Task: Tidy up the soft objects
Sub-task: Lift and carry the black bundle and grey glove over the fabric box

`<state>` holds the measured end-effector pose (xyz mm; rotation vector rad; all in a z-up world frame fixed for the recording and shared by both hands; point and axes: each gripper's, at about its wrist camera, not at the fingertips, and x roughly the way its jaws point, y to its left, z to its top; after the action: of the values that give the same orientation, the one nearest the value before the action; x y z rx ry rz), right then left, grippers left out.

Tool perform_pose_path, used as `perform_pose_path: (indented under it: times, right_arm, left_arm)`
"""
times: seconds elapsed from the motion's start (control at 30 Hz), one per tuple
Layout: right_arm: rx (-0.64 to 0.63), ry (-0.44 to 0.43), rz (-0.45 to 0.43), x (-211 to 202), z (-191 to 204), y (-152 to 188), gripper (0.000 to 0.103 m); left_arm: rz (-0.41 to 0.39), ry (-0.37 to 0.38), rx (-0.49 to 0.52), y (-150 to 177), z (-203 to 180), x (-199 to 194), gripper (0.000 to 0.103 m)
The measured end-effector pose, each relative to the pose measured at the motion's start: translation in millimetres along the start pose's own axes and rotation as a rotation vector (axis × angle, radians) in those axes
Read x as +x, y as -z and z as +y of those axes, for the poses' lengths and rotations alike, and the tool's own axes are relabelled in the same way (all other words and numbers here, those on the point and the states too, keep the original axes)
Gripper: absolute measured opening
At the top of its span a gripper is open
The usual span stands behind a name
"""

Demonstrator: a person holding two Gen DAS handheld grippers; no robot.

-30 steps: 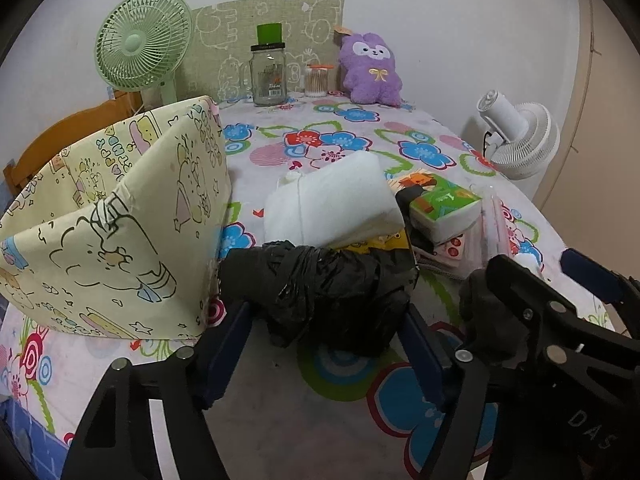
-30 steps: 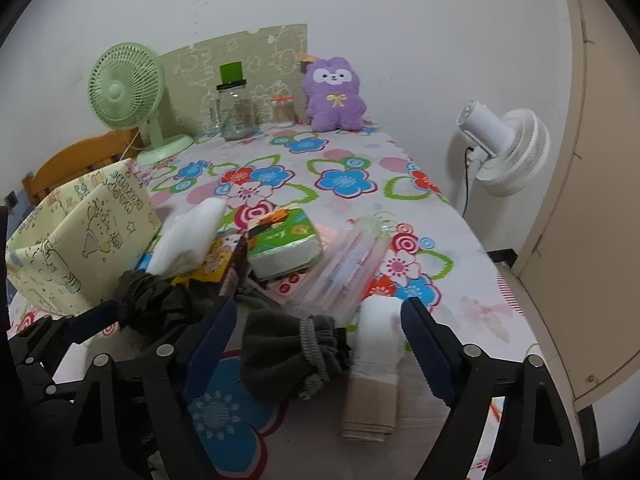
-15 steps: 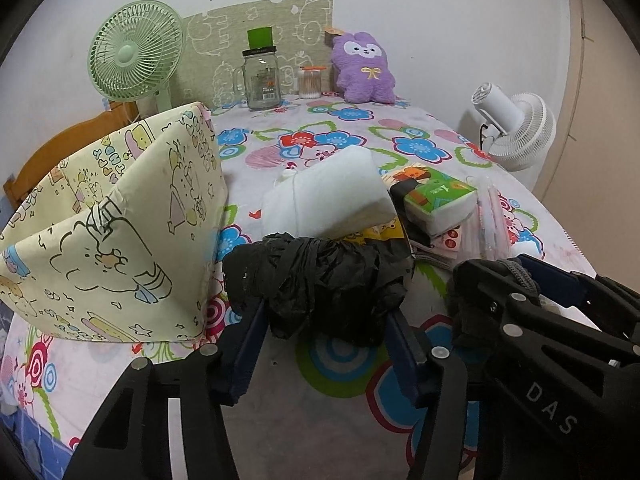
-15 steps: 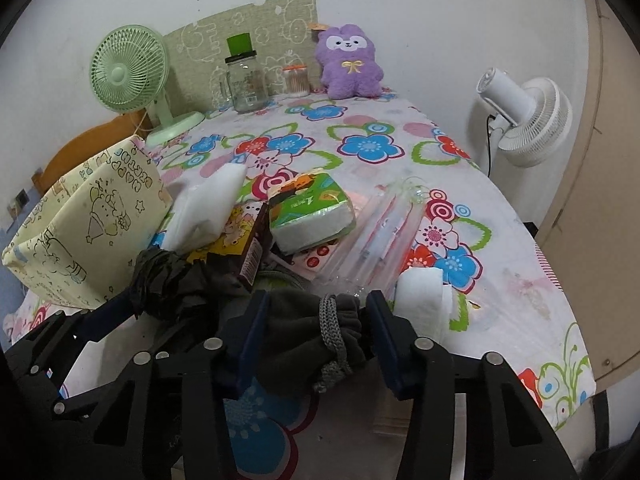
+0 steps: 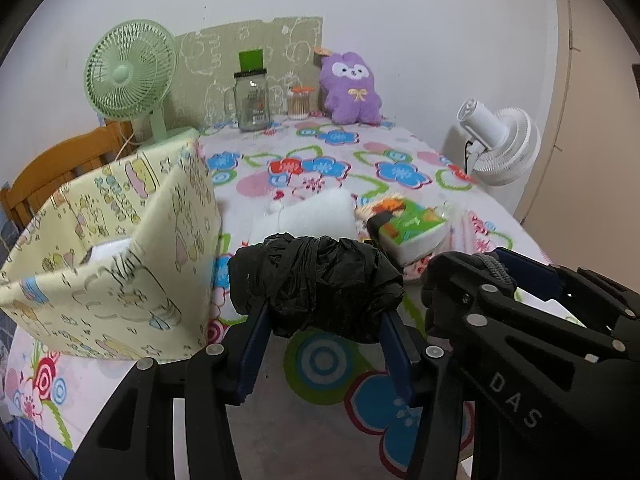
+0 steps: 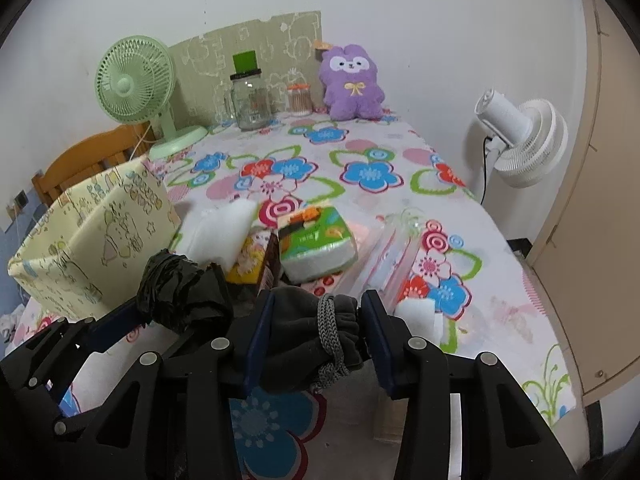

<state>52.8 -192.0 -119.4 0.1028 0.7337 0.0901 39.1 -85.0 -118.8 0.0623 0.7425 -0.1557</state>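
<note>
My left gripper (image 5: 322,320) is shut on a crumpled black plastic bag (image 5: 316,280) and holds it above the floral tablecloth, just right of the yellow cartoon-print fabric bin (image 5: 120,252). My right gripper (image 6: 316,340) is shut on a dark grey drawstring pouch (image 6: 308,328); it also shows at the right of the left wrist view (image 5: 472,276). The black bag (image 6: 180,292) and the bin (image 6: 92,240) show at the left of the right wrist view. A white soft pack (image 6: 224,228), a green tissue pack (image 6: 316,240) and a white folded sock (image 6: 418,316) lie on the table.
At the table's back stand a green fan (image 6: 136,80), a glass jar (image 6: 250,100), a small orange-lidded jar (image 6: 300,100) and a purple plush (image 6: 352,84). A white fan (image 6: 520,136) stands off the right edge. A clear plastic sleeve (image 6: 392,252) lies beside the tissue pack. A wooden chair (image 5: 52,168) stands behind the bin.
Both grippers closed from open onto their objects, the left on the black bag, the right on the grey pouch, and both have lifted them slightly off the table.
</note>
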Motion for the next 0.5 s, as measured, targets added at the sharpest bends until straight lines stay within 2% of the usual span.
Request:
perform_pose_path:
  times: [0.5]
  right_arm:
    - [-0.011, 0.004, -0.075, -31.2, 4.3, -37.7, 0.048]
  left_arm:
    - [-0.056, 0.002, -0.01, -36.7, 2.6, -26.3, 0.054]
